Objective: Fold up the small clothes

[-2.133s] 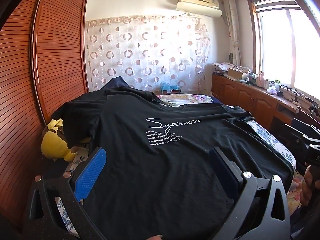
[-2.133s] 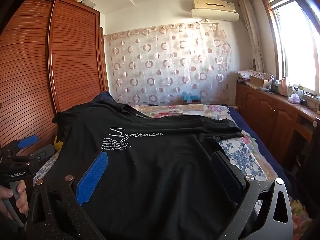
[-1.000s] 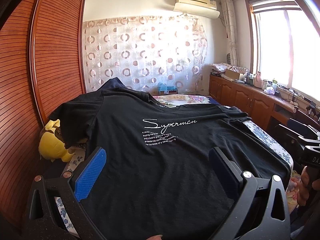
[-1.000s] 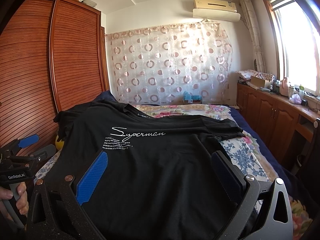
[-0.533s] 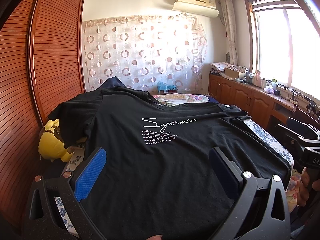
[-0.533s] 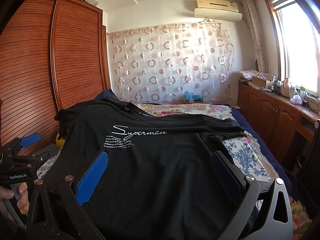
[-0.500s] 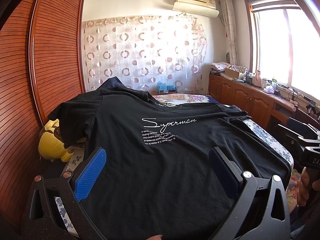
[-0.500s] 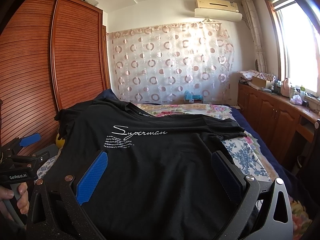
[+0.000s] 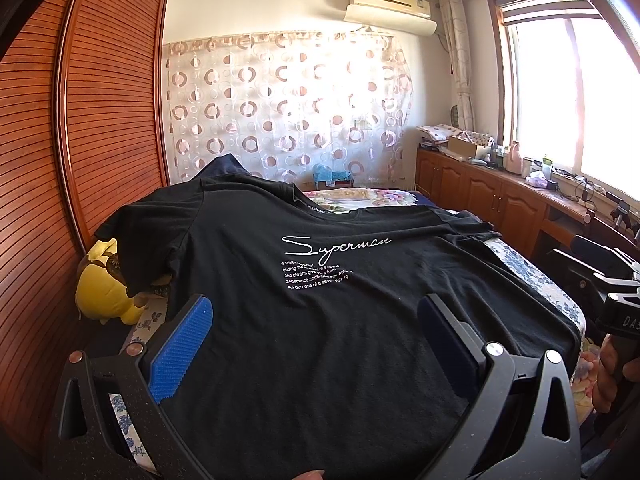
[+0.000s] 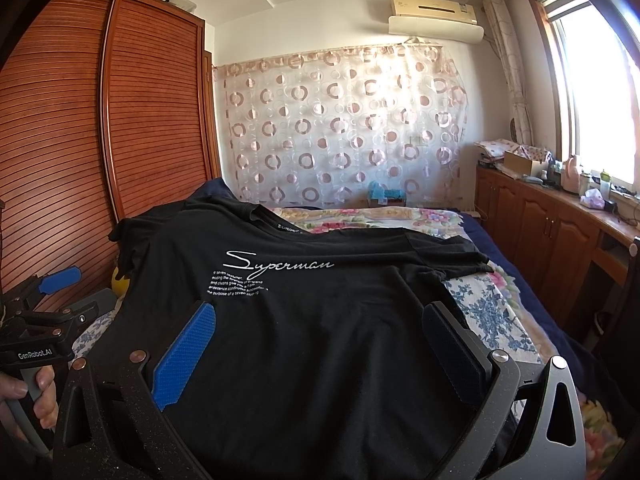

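Note:
A black T-shirt with white "Superman" lettering lies spread face up on the bed, neck toward the far curtain; the right wrist view shows the same T-shirt. My left gripper hovers open over its lower part, blue pads wide apart, nothing between them. My right gripper also stands open above the shirt's lower half. Each gripper's body appears at the edge of the other's view, held by a hand. The hem nearest me is hidden under the gripper frames.
A yellow plush toy lies left of the shirt against the slatted wooden wardrobe. The floral bedsheet shows on the right. Wooden cabinets with clutter run under the window. A patterned curtain hangs behind the bed.
Both views have tilted up slightly, so the shirt sits a little lower in frame. Both grippers stay open and the shirt has not moved.

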Demonstrator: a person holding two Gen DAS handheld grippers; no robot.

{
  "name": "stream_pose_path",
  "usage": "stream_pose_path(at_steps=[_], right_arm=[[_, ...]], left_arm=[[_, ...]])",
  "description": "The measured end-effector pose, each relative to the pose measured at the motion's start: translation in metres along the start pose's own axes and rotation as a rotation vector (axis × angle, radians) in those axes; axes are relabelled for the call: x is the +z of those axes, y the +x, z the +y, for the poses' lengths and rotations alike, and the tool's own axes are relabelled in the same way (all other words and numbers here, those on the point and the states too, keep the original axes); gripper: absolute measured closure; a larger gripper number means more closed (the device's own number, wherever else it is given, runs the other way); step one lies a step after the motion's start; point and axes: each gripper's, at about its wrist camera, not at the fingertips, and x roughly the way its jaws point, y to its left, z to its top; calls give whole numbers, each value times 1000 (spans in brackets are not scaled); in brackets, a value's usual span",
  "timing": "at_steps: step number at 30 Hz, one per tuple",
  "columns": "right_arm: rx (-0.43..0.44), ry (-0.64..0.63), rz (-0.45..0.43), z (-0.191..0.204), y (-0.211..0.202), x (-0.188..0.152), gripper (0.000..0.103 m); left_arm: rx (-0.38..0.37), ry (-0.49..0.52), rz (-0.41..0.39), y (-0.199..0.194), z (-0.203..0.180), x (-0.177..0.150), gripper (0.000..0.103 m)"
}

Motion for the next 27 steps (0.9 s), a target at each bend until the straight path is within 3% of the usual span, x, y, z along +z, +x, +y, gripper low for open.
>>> stream_pose_path(at_steps=[18,27], right_arm=[[25,-2,18,0,10,-4,0],[82,-52,41,7,47,-6,0]], left_arm=[[30,22,23,10,-2,-7,0],[47,-41,104,38,41,-21,0]])
